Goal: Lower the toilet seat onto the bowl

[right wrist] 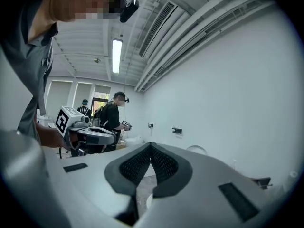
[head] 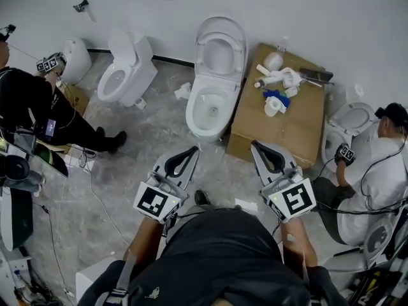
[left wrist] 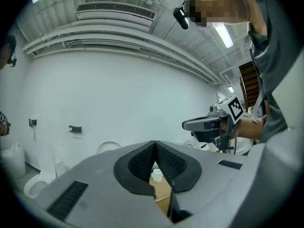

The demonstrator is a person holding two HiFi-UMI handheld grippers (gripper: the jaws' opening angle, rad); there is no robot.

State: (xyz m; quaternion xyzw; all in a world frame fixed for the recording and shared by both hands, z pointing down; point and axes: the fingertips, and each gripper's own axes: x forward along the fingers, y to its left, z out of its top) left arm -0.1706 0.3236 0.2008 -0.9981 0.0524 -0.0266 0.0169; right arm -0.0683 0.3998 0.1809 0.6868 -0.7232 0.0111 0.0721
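The white toilet bowl (head: 209,109) stands against the far wall in the head view. Its seat (head: 220,51) and lid stand raised, leaning back on the wall. My left gripper (head: 192,150) hovers over the floor in front of the bowl, a little to its left, jaws together and empty. My right gripper (head: 255,145) is held level with it to the right, near the corner of the cardboard box, also shut with nothing in it. In the left gripper view the left gripper's (left wrist: 155,144) pads meet at the tip. The right gripper's (right wrist: 151,146) pads likewise touch in its own view.
A cardboard box (head: 290,127) with paper rolls and a bottle on top sits right of the toilet. A second toilet (head: 125,75) stands at the left. One person (head: 38,110) crouches at the left, another (head: 376,171) by a third toilet (head: 349,121) at the right. Cables cross the floor.
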